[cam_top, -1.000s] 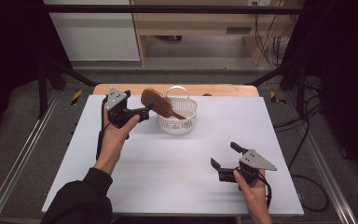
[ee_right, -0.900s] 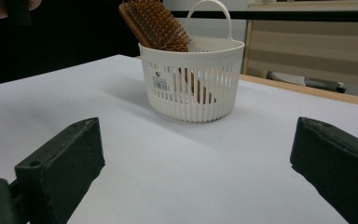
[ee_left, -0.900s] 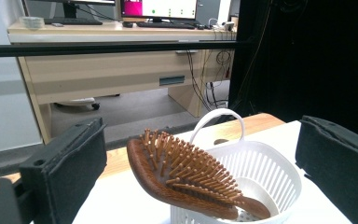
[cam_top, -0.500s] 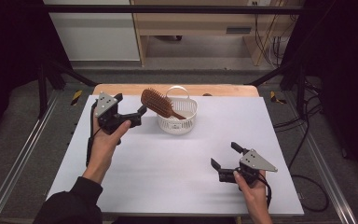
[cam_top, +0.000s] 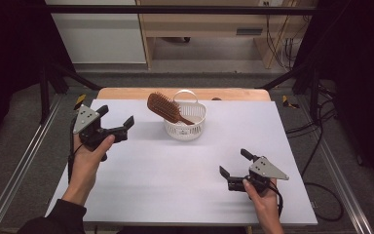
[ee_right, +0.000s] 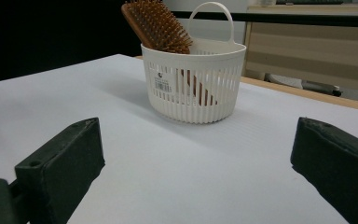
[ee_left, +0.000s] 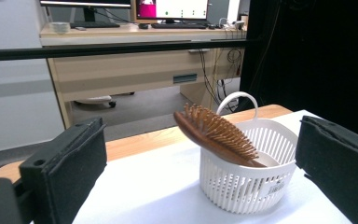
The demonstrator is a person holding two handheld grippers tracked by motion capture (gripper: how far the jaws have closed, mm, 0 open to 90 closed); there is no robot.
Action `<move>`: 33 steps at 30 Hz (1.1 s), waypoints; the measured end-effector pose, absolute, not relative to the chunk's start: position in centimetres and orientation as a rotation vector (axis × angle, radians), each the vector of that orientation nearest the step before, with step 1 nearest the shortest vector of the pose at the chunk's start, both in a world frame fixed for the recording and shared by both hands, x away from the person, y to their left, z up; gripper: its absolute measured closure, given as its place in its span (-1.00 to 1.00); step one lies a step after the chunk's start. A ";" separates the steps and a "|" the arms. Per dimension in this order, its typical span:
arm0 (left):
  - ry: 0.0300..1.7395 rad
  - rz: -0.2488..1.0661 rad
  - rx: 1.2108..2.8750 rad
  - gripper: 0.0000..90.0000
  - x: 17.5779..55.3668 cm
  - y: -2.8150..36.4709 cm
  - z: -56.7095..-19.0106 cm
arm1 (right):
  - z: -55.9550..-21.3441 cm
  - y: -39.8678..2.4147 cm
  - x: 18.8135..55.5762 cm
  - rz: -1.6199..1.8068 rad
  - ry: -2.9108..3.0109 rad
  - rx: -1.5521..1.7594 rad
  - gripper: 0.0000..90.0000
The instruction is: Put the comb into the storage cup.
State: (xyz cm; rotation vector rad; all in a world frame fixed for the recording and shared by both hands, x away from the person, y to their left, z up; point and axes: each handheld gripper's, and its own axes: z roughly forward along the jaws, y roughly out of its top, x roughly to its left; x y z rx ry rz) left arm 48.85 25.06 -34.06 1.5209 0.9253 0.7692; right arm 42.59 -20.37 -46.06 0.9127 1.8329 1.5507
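Note:
A brown wooden hairbrush [cam_top: 163,106] leans in a small white slatted basket [cam_top: 185,130] at the back middle of the white table, its bristled head sticking out to the upper left. My left gripper [cam_top: 116,115] is open and empty, held just left of the basket and apart from it. In the left gripper view the brush [ee_left: 214,133] and basket [ee_left: 242,186] sit ahead between the wide-apart jaws. My right gripper [cam_top: 233,162] is open and empty, low over the table's front right. The right gripper view faces the basket [ee_right: 193,88] and brush [ee_right: 156,25].
The white tabletop [cam_top: 175,175] stretches bare between both grippers. A wooden strip [cam_top: 126,92] runs along its far edge. Metal rails [cam_top: 24,165] flank the table, cables [cam_top: 316,146] lie on the floor at the right, and a wooden desk [cam_top: 199,29] stands beyond.
My left gripper has drawn back to the left and nearer, away from the brush head; the brush stays in the basket. The right gripper has not moved.

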 end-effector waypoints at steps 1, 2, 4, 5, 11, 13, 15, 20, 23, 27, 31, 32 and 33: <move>0.927 0.770 1.515 -0.96 48.7 25.3 -34.0 | -46.1 -20.4 42.6 1.551 1.833 0.913 -0.93; 0.928 0.773 1.513 -0.96 48.6 25.5 -34.0 | -46.1 -20.4 42.6 1.551 1.833 0.913 -0.93; 0.931 0.775 1.505 -0.96 48.4 25.9 -33.9 | -46.1 -20.3 42.6 1.550 1.835 0.913 -0.93; 0.931 0.776 1.502 -0.96 48.3 26.1 -33.8 | -46.1 -20.3 42.6 1.550 1.835 0.913 -0.93; 0.925 0.777 1.495 -0.97 47.6 26.9 -33.4 | -46.0 -20.4 42.6 1.550 1.833 0.915 -0.93; 0.920 0.778 1.495 -0.97 47.3 27.1 -33.3 | -46.1 -20.4 42.6 1.550 1.834 0.917 -0.94; 0.922 0.777 1.494 -0.97 47.2 27.3 -33.3 | -46.1 -20.4 42.6 1.547 1.837 0.914 -0.94; 0.924 0.786 1.488 -0.97 46.6 28.1 -33.2 | -46.0 -20.4 42.6 1.553 1.839 0.914 -0.95; 0.921 0.803 1.491 -0.98 46.1 28.7 -33.3 | -46.0 -20.5 42.6 1.550 1.838 0.913 -0.95; 0.924 0.817 1.489 -0.98 45.5 29.4 -33.6 | -46.0 -20.5 42.5 1.548 1.840 0.913 -0.95; 0.928 0.822 1.481 -0.98 44.9 30.0 -33.9 | -46.0 -20.5 42.5 1.545 1.844 0.912 -0.95; 0.929 0.829 1.480 -0.98 44.8 30.3 -34.0 | -46.0 -20.5 42.5 1.544 1.844 0.912 -0.94; 0.932 0.832 1.478 -0.98 44.7 30.5 -34.1 | -46.0 -20.6 42.5 1.541 1.845 0.910 -0.94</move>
